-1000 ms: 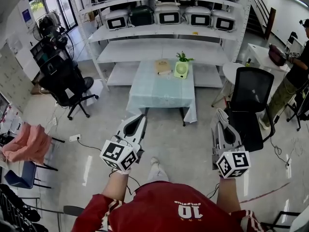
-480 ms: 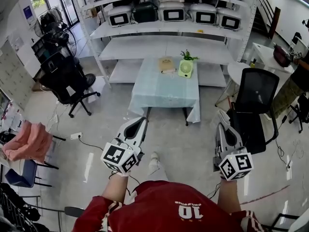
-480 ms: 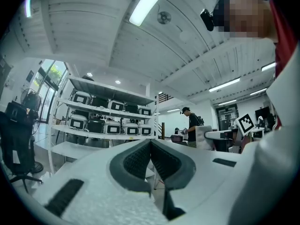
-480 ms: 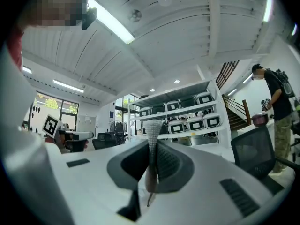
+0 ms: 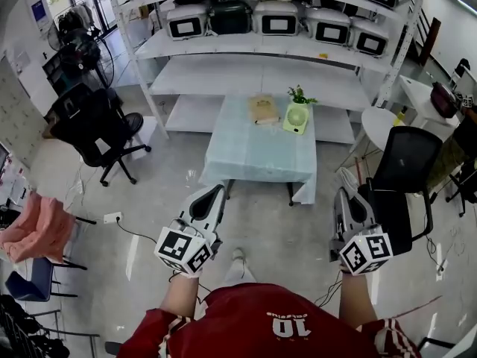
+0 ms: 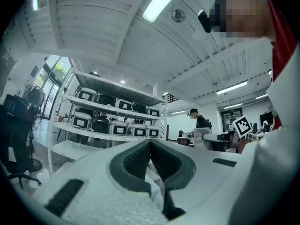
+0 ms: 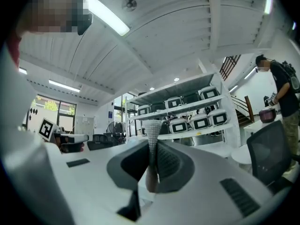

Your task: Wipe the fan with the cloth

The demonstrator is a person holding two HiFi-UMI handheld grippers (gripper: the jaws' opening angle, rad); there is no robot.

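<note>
One green fan [image 5: 297, 118] stands at the table's [image 5: 253, 159] far right corner, with one tan cloth [image 5: 262, 109] just left of it (one small plant [image 5: 300, 94] behind). My two grippers, left [image 5: 217, 192] and right [image 5: 340, 194], hang well short of the table, both closed on nothing.

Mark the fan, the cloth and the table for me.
fan [image 5: 297, 117]: head view, middle of its round green grille.
cloth [image 5: 263, 109]: head view, centre of the tan folded piece.
table [image 5: 253, 155]: head view, bare part of its pale cover.
</note>
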